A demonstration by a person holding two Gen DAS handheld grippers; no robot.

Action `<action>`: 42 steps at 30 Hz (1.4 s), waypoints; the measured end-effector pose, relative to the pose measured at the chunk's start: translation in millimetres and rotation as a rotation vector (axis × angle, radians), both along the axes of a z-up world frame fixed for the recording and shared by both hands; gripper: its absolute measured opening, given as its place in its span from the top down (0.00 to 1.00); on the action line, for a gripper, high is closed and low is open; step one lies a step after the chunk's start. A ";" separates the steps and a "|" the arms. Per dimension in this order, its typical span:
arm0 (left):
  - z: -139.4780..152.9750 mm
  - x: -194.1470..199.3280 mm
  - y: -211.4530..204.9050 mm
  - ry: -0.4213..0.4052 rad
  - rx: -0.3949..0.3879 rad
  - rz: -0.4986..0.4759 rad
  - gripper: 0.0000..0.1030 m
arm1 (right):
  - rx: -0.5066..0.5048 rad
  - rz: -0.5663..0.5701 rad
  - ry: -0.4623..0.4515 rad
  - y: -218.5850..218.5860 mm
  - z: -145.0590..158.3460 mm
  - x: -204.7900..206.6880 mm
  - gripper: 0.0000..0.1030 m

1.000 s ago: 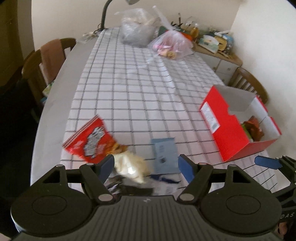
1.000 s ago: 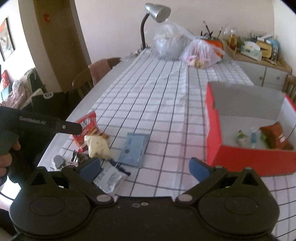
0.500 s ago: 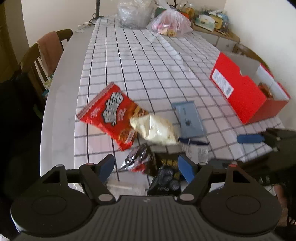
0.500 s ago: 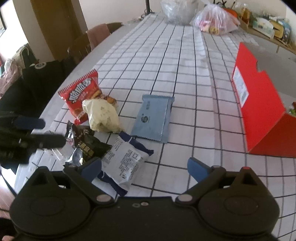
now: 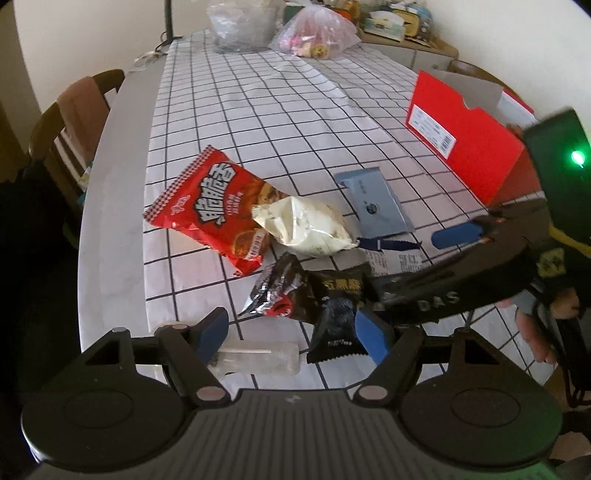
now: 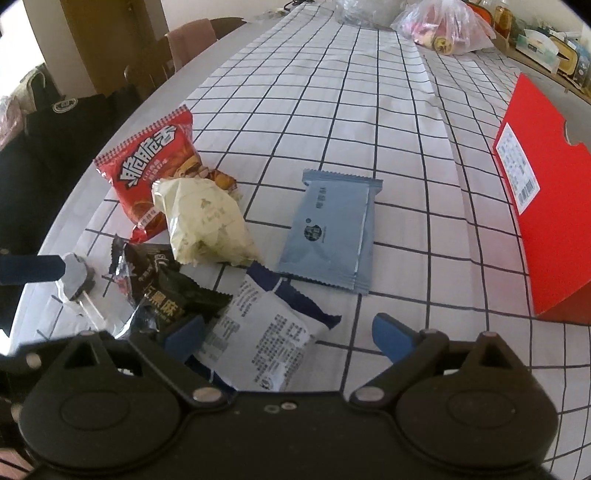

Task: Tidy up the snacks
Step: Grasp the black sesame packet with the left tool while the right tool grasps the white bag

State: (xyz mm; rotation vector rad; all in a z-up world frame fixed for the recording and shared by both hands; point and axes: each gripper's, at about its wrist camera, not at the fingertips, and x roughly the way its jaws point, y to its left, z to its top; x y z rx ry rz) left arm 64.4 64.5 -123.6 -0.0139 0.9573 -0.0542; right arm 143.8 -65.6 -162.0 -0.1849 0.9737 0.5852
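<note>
Several snack packets lie near the table's front left: a red chip bag (image 5: 214, 206) (image 6: 155, 170), a pale yellow bag (image 5: 306, 225) (image 6: 207, 221), a grey-blue flat packet (image 5: 376, 206) (image 6: 332, 232), black packets (image 5: 314, 295) (image 6: 166, 291), a white and navy packet (image 6: 269, 332) and a clear wrapped lollipop (image 5: 258, 358) (image 6: 77, 277). My left gripper (image 5: 291, 332) is open, low over the black packets and lollipop. My right gripper (image 6: 288, 332) is open, with the white and navy packet between its fingers. The red box (image 5: 465, 136) (image 6: 535, 206) stands at the right.
Plastic bags (image 5: 314, 37) and a lamp base stand at the table's far end. A wooden chair (image 5: 74, 122) is at the left side. A cluttered cabinet (image 5: 399, 22) lines the back wall. The checked tablecloth (image 5: 277, 110) covers the table.
Both grippers have moved down and closer to the snack pile. The right gripper now straddles the white and navy packet; the left one hangs over the black packets and lollipop.
</note>
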 end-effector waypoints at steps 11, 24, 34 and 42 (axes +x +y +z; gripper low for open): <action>-13.4 10.1 -21.2 0.034 0.042 -0.025 0.27 | -0.061 -0.011 -0.043 -14.2 -7.3 -3.7 0.15; -34.6 31.4 -46.8 0.146 0.028 -0.011 0.45 | -0.027 -0.010 -0.075 -39.5 -0.9 -7.8 0.53; -32.4 40.4 -58.9 0.163 0.047 0.041 0.64 | -0.001 -0.053 -0.073 -64.1 5.0 -13.3 0.55; -17.8 39.5 -60.1 0.160 -0.032 0.075 0.67 | 0.071 -0.086 -0.076 -97.4 32.1 -18.5 0.55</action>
